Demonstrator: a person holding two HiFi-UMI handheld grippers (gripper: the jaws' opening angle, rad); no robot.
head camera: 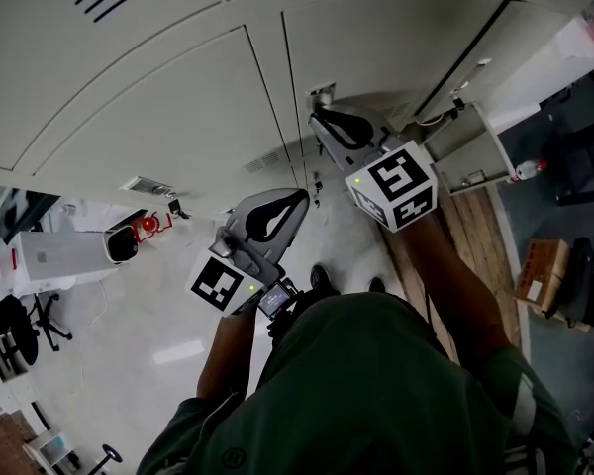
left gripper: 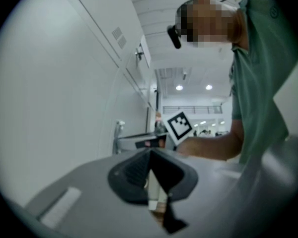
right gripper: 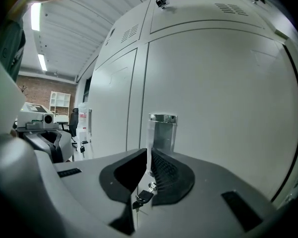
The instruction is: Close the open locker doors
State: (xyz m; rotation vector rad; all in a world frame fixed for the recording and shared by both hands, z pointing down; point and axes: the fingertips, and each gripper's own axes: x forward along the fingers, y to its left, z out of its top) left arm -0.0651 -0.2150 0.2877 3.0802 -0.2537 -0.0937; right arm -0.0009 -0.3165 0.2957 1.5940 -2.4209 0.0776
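Grey locker doors (head camera: 168, 77) fill the top of the head view. One door (head camera: 483, 144) at the right stands swung out from the row. My right gripper (head camera: 318, 120) is shut and empty, its tips just short of a chrome handle (head camera: 322, 94) on a flush door. In the right gripper view that handle (right gripper: 162, 132) rises right behind my right gripper (right gripper: 148, 155), and a key (right gripper: 142, 198) hangs in the lock below it. My left gripper (head camera: 299, 198) is held lower and further back, also shut with nothing in it. The left gripper (left gripper: 150, 155) looks along the locker fronts (left gripper: 64, 98).
A white machine (head camera: 64, 255) and a red object (head camera: 150, 224) stand on the floor at the left, with an office chair (head camera: 20, 330) beyond. At the right are a bottle (head camera: 530, 169) and a cardboard box (head camera: 543, 270). The person's shoes (head camera: 322, 277) are close to the lockers.
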